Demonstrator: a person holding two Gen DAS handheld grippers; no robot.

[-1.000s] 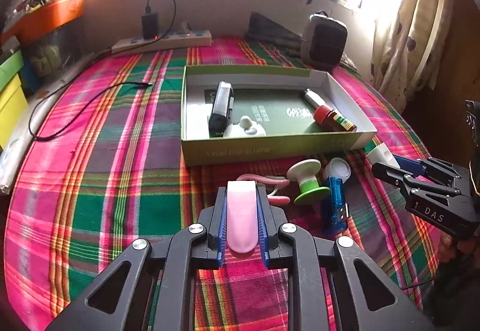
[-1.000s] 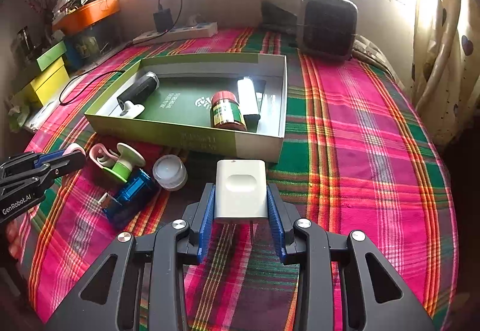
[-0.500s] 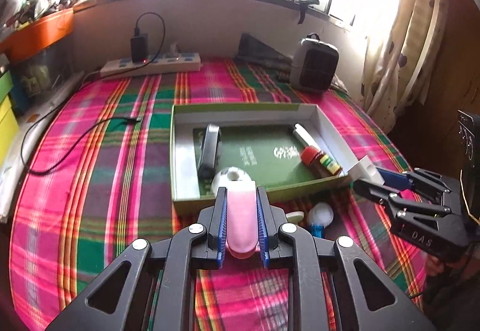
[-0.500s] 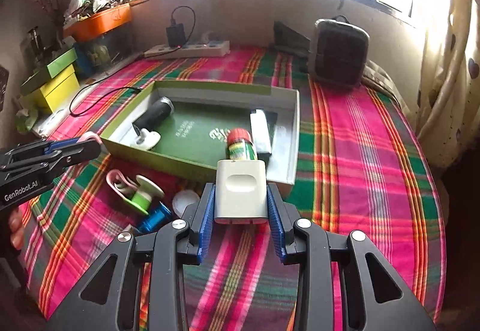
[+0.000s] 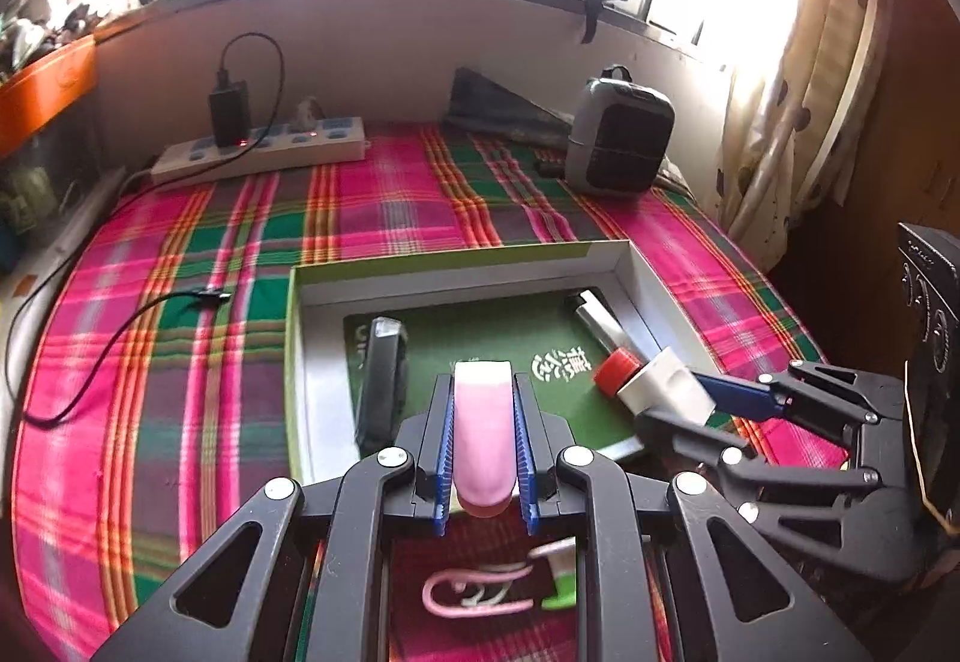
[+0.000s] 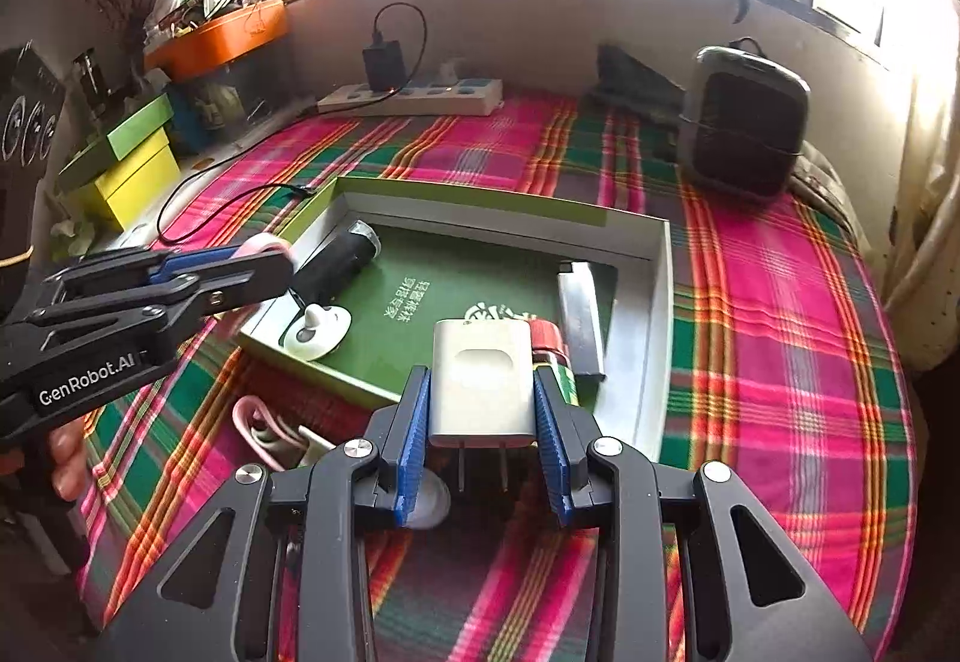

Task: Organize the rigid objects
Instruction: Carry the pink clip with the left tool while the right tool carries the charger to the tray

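The left gripper [image 5: 483,452] is clamped on a flat pink object [image 5: 483,437], its blue pads pressing both long sides, and the right gripper [image 6: 482,416] is clamped on a white plug adapter [image 6: 482,383] whose two metal prongs hang toward the camera. Both grippers hang over the near edge of the green box [image 5: 456,266], an open shallow tray lying on the plaid cloth [image 5: 180,362]. Inside the box, the left wrist view shows a black cylinder [image 5: 381,380], a red-capped bottle [image 5: 613,373] and a silver-and-black stick [image 5: 600,320] by the right wall; only the right wrist view shows a small white piece [image 6: 312,335] lying at the near left corner, hidden behind the left gripper in the other view. The left view alone looks down between its fingers on a pink loop with a green-and-white part [image 5: 498,584] on the cloth outside the box; the right view shows only part of that loop [image 6: 258,428]. The right view also catches a fingertip [image 6: 67,458] under the left gripper, an orange shelf [image 6: 222,38] and a yellow-green box [image 6: 129,164] at the far left
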